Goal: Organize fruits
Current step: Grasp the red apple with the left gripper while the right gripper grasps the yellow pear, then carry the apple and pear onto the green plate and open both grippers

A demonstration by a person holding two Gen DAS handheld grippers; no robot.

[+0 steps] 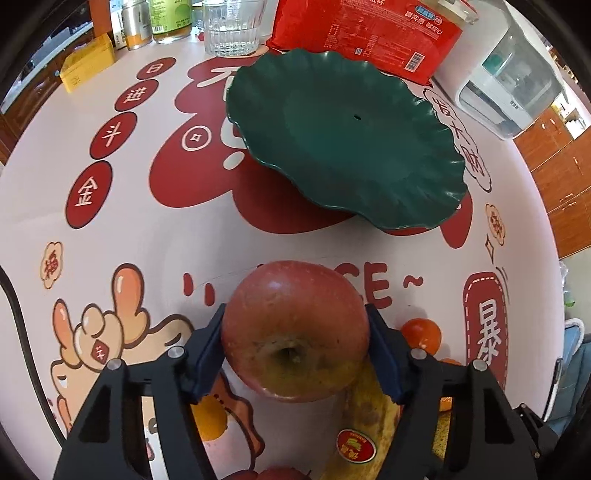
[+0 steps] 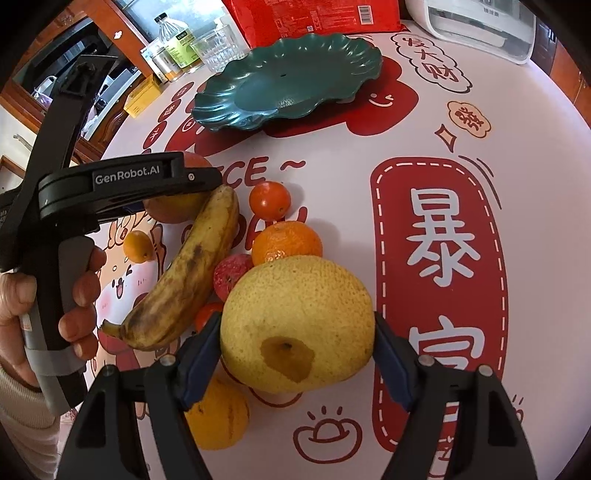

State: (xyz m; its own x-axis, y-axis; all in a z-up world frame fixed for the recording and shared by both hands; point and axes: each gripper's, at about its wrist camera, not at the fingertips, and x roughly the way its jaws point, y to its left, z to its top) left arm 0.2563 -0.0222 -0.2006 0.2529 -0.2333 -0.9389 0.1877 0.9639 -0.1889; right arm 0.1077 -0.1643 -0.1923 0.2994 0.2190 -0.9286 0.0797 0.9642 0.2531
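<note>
My left gripper (image 1: 295,347) is shut on a red apple (image 1: 295,328) and holds it above the table, short of the green wavy-rimmed plate (image 1: 343,140), which has nothing on it. My right gripper (image 2: 297,354) is shut on a large yellow pear (image 2: 295,321). In the right wrist view the left gripper's body (image 2: 122,188) is at the left, with the apple (image 2: 177,210) partly hidden behind it. The plate (image 2: 288,85) is at the far middle. A spotted banana (image 2: 188,269), a small tomato-like fruit (image 2: 269,199), tangerines (image 2: 286,240) and an orange (image 2: 218,417) lie on the table.
A glass tumbler (image 1: 232,26), bottles (image 1: 170,18), a yellow tin (image 1: 88,61), a red packet (image 1: 369,33) and a white appliance (image 1: 509,85) stand at the table's far edge. A banana with a sticker (image 1: 365,424) and a small orange (image 1: 421,332) lie under the left gripper.
</note>
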